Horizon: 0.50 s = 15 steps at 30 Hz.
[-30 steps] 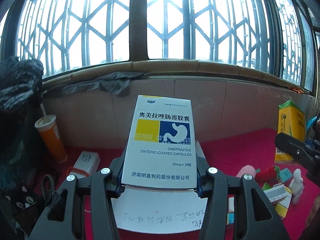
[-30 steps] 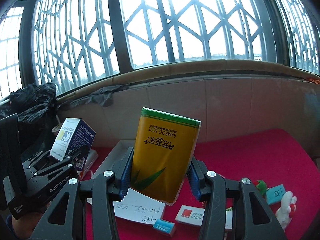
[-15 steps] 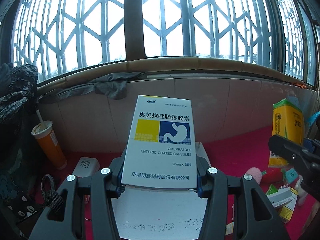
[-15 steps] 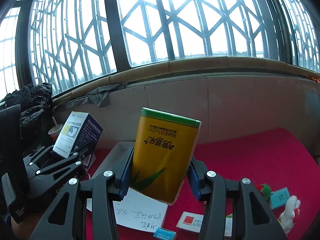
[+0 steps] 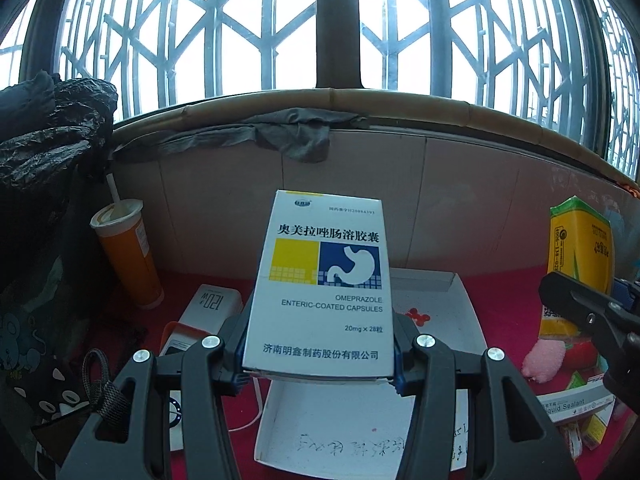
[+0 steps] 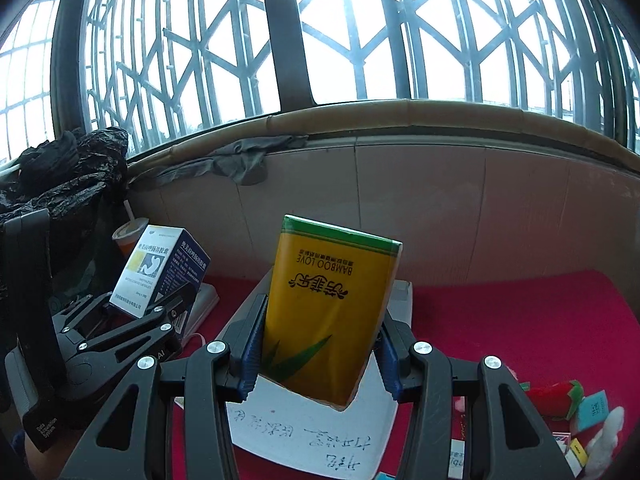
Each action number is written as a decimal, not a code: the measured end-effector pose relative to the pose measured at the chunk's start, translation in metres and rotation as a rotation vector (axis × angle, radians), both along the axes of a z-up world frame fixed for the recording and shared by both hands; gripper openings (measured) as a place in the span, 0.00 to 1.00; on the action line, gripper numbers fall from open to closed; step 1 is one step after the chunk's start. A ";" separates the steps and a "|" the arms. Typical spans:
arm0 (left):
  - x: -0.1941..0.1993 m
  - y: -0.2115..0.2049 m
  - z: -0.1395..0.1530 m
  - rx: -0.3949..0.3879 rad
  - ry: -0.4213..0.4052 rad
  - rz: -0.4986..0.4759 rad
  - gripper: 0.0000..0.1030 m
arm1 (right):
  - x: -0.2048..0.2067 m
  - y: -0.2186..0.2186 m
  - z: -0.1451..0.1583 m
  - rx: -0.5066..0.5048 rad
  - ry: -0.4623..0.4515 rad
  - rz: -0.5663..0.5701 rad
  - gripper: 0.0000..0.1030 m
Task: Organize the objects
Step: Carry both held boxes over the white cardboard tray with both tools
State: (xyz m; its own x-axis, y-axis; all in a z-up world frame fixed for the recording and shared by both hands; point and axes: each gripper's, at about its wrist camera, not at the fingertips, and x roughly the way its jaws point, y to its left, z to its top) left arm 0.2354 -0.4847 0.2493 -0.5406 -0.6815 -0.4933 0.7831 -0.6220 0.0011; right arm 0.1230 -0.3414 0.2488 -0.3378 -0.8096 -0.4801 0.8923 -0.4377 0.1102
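My left gripper (image 5: 319, 354) is shut on a white omeprazole medicine box (image 5: 320, 288) with a yellow and blue stomach picture, held upright above a shallow white cardboard tray (image 5: 452, 320). In the right wrist view that same medicine box (image 6: 160, 270) and left gripper (image 6: 132, 320) show at the left. My right gripper (image 6: 320, 354) is shut on a yellow tissue pack (image 6: 332, 312) with a green top, tilted slightly, over the white tray (image 6: 304, 436). The tissue pack (image 5: 580, 252) and a right finger (image 5: 576, 300) appear at the right edge of the left wrist view.
Red cloth (image 6: 520, 312) covers the ledge under a barred window. An orange cup with straw (image 5: 128, 256) and a white charger box (image 5: 212, 304) stand left. Small boxes and plush toys (image 5: 560, 360) lie right. A black bag (image 5: 44, 140) sits far left.
Both grippers have moved forward and slightly down with their loads; the white tray now lies closer under them and shows more of its floor. Both grips are unchanged.
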 end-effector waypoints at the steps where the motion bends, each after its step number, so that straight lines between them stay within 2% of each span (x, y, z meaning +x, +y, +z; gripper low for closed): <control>1: -0.001 -0.001 0.000 0.000 0.001 -0.001 0.49 | 0.001 -0.003 0.000 0.000 0.003 0.000 0.51; 15: -0.042 -0.023 -0.031 0.056 -0.036 -0.051 0.49 | -0.026 -0.036 -0.040 0.090 -0.024 -0.032 0.51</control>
State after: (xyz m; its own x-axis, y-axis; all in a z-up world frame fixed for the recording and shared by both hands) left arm 0.1937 -0.5075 0.2187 -0.5552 -0.6243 -0.5496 0.7503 -0.6611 -0.0069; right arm 0.0971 -0.3773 0.2090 -0.3503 -0.7516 -0.5589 0.8753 -0.4750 0.0902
